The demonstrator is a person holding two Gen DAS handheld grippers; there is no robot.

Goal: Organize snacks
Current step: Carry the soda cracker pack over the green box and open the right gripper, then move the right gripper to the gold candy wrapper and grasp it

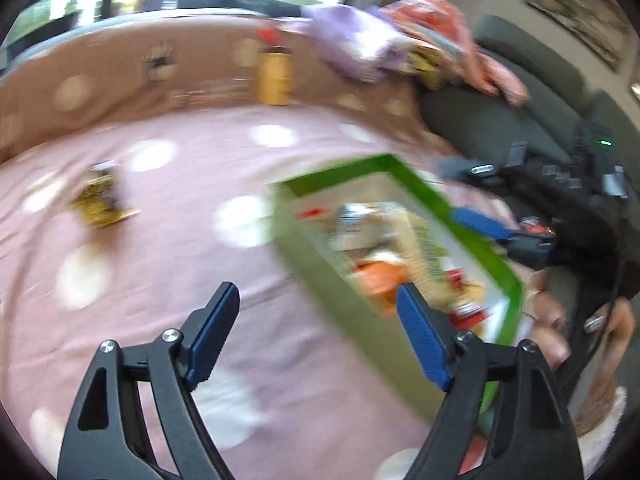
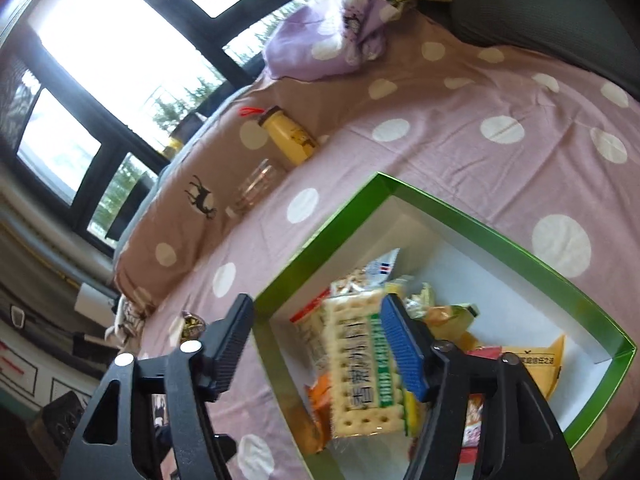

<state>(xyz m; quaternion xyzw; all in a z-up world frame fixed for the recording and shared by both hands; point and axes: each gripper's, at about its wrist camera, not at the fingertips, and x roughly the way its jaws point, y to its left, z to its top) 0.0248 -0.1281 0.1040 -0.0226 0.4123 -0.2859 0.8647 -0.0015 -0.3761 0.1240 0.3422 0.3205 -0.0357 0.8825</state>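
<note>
left gripper [image 1: 316,332] jaws wide, empty, low centre of blurred left view over pink dotted sheet [image 1: 168,248] | right gripper [image 2: 316,344] jaws wide, gripping nothing, straddling box wall, low centre | green box [image 2: 316,242] lower right, snacks inside, cracker pack [image 2: 356,368] nearest | loose gold snack [image 1: 98,202] left on sheet, apart from box

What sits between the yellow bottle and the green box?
Right wrist view: only bare polka-dot sheet lies between yellow bottle and green box. The clear glass stands off to the left of that stretch.
</note>
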